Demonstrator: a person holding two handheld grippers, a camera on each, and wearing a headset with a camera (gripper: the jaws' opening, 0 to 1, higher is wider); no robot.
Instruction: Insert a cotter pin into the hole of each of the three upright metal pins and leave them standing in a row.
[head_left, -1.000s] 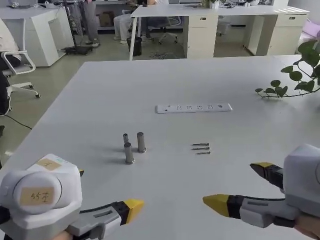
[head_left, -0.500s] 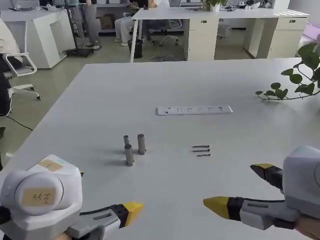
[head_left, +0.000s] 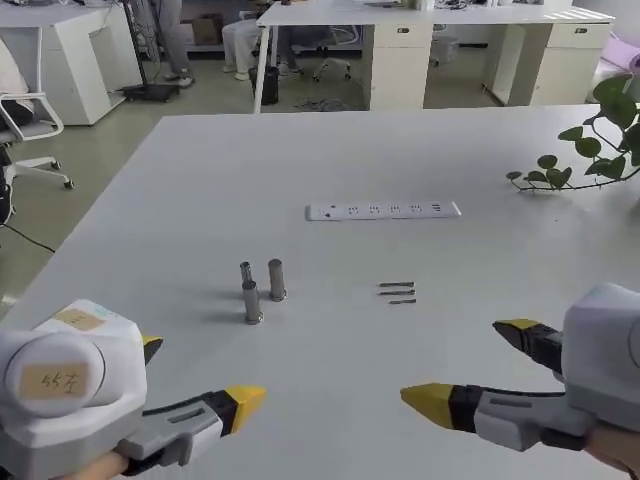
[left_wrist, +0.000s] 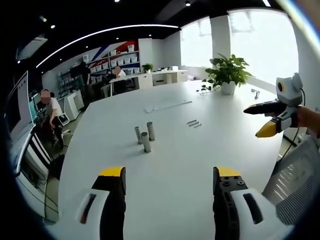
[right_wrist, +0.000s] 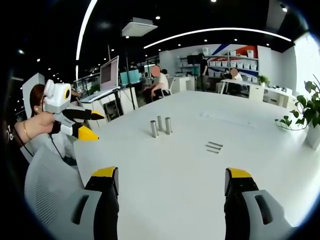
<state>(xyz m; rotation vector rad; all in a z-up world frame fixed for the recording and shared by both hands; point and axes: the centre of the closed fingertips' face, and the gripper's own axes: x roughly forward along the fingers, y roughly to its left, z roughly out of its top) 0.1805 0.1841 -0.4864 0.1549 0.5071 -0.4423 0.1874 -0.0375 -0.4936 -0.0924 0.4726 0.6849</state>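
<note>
**Item 1. Metal pins** (head_left: 258, 288): three, upright on the desk (head_left: 200, 180), left of its centre. Two stand close together at the rear, and the third stands just beside them at 6 o'clock. They form a tight triangle, not a row. The holes are too small to make out, and none looks fitted. Standing upright probably suits the work, since each hole must be reached from the side.

**Item 2. Cotter pins** (head_left: 397, 292): three, lying flat and parallel, at 3 o'clock of the metal pins and well apart from them. They lie singly, likely so that each can be pinched up alone.

**Item 3. Left tongs** (head_left: 198, 372): at the near edge, jaws spread wide, carrying nothing. The metal pins lie at about 1 o'clock from them. In the left gripper view, bare desk lies between the yellow tips.

**Item 4. Right tongs** (head_left: 460, 362): at the near edge, jaws likewise parted and empty. The cotter pins lie at about 11 o'clock from them. Each tool seems to face its own stock, the left to steady a metal pin and the right to fetch a cotter pin.

**Item 5. Sundries:** a power strip (head_left: 384, 211) lies at 12 o'clock of the cotter pins, farther back. A plant (head_left: 558, 176) is at 2 o'clock, by the right edge. Neither is part of the work.

**Status:** by the look of it, no insertion has begun.
</note>
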